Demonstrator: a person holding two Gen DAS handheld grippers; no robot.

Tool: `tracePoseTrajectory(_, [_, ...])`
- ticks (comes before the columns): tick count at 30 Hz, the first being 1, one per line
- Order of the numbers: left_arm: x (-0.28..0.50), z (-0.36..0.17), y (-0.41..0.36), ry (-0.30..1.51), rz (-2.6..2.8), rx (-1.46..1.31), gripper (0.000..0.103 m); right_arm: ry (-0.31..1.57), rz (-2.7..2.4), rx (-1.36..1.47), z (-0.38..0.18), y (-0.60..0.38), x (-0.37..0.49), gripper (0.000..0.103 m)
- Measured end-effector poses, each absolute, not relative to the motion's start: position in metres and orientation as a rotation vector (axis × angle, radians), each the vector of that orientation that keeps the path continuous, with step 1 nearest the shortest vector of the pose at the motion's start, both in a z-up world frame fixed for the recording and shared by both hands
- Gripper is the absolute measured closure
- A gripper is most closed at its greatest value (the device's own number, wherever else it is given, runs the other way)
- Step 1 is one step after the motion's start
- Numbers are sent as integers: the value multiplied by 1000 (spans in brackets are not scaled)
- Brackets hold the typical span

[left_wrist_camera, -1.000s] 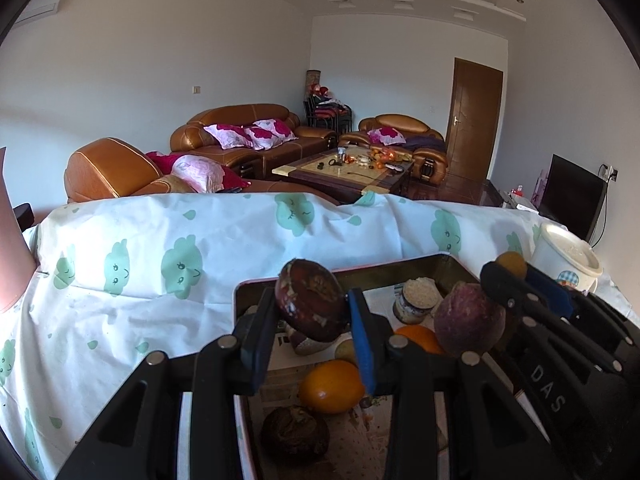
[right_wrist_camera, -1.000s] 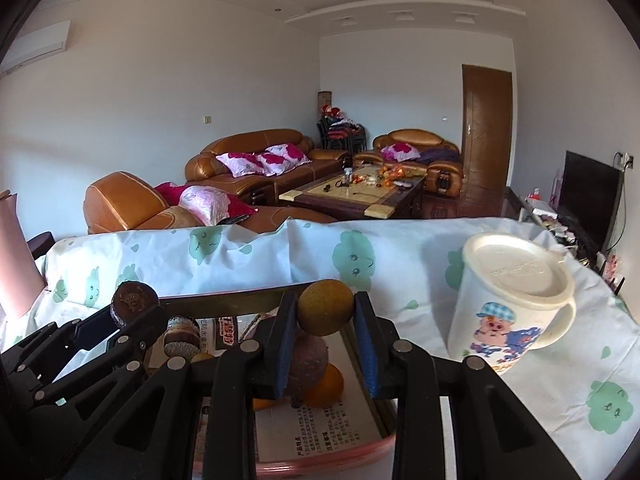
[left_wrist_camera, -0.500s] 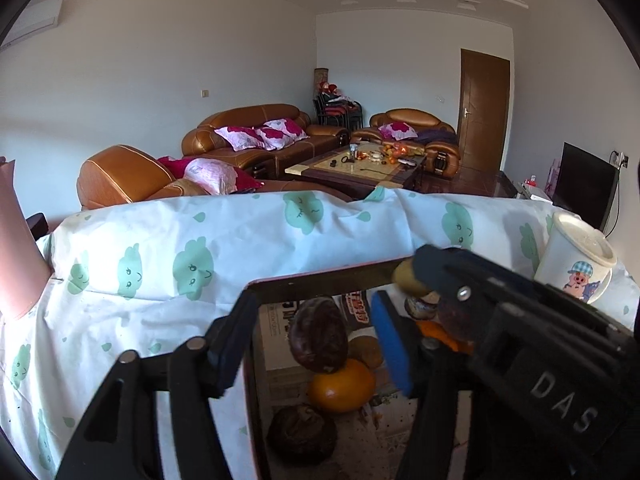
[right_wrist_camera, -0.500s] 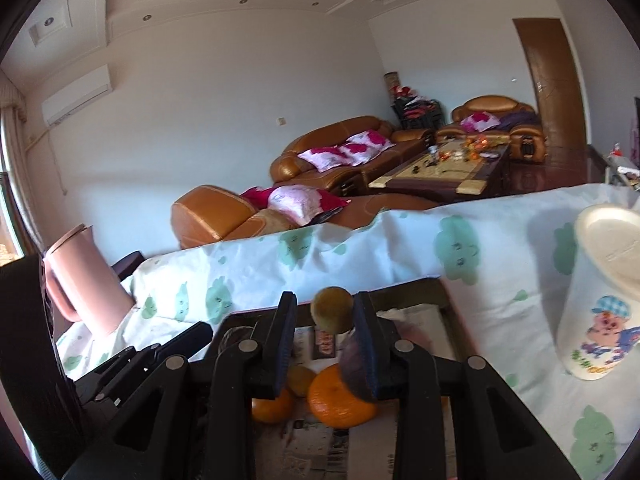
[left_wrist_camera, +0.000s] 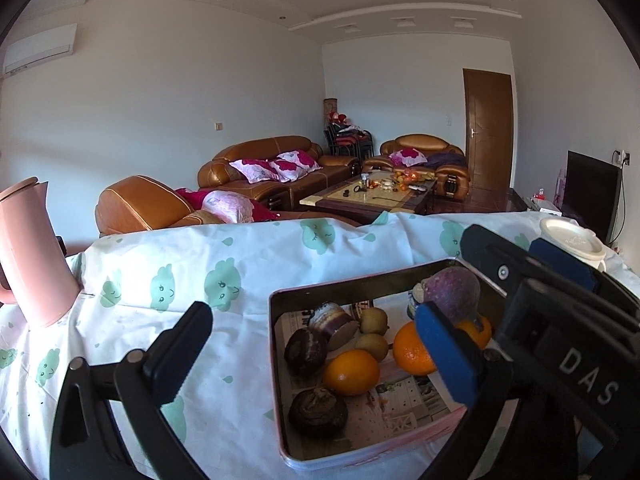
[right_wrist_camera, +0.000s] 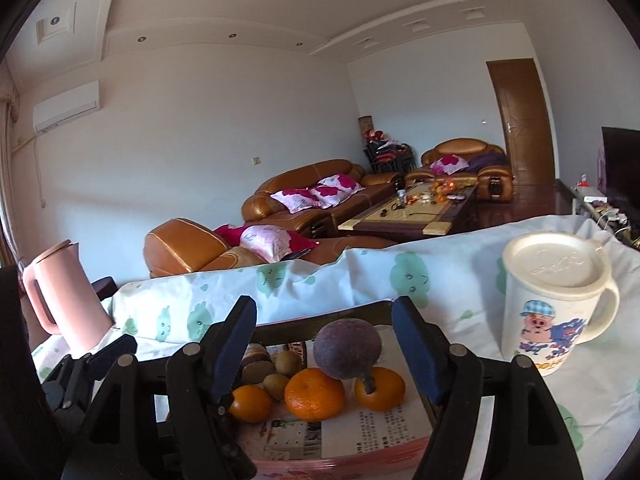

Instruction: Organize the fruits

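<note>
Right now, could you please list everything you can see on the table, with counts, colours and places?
tin tray: one, pink, paper-lined, centre
oranges: three, in the tray
purple fruit: one, on the oranges
kiwis: two, brown-green, tray middle
dark brown fruits: three, one cut, tray's left side
lidded mug: one, cream, cartoon pig, right
jug: one, pink, left
tablecloth: white, green clouds
left gripper: open, empty
right gripper: open, empty

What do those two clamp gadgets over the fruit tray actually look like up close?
Both are matte black plastic tools with angular, ribbed link arms joined by silver bolts. Each finger ends in a flat pad faced in blue. The left gripper and right gripper look alike. In the left wrist view, the right gripper's body carries white letters reading DAS. No cables, hands or sleeves show.
</note>
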State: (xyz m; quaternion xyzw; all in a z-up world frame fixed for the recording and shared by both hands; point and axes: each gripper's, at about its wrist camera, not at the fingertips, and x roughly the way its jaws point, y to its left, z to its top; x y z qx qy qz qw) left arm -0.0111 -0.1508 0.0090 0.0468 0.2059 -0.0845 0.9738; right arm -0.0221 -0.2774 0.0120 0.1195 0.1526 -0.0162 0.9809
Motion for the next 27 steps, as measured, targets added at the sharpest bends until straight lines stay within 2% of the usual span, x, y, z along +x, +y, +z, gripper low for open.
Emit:
tracePoseTrajectory(3, [-22, 10, -143, 398, -171, 87, 0, 285, -58, 232, 12, -274, -32, 29])
tracePoseTrajectory(5, [-29, 11, -139, 389, -174, 83, 0, 274, -73, 217, 11, -271, -40, 25])
tracePoseTrajectory(13, [-50, 13, -125, 348, -179, 63, 0, 181, -126, 140, 17, -257, -77, 24])
tracePoseTrajectory(20, [-57, 14, -120, 341, -184, 57, 0, 90, -174, 121, 23, -253, -102, 16])
tracePoseTrajectory(27, [-59, 13, -121, 340, -182, 57, 0, 80, -196, 137, 24, -259, -105, 16])
